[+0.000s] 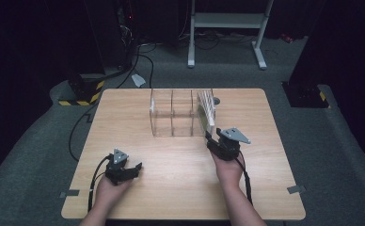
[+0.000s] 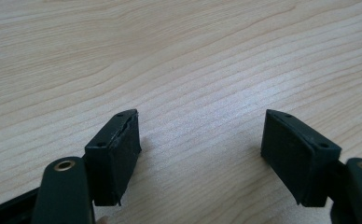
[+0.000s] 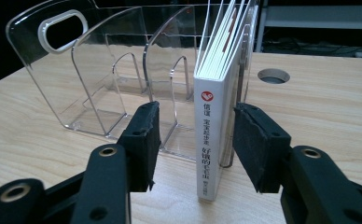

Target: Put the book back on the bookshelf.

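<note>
One book (image 3: pixel 212 140) upright in clear rack (image 3: pixel 100 70), btwn right gripper (image 3: pixel 195 149) jaws.

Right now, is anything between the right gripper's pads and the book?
Nothing visible. The book stands upright in the clear rack, its spine between the right gripper jaws, which are open with gaps on both sides.

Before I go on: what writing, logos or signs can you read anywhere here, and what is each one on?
Book spine, standing in the clear rack: a red round logo at the top, then columns of Chinese characters running down; too blurred to quote reliably.
Yellow and black hazard stripes on the floor block: a marking, no words.
Table, left gripper, right gripper: no text on them.
</note>
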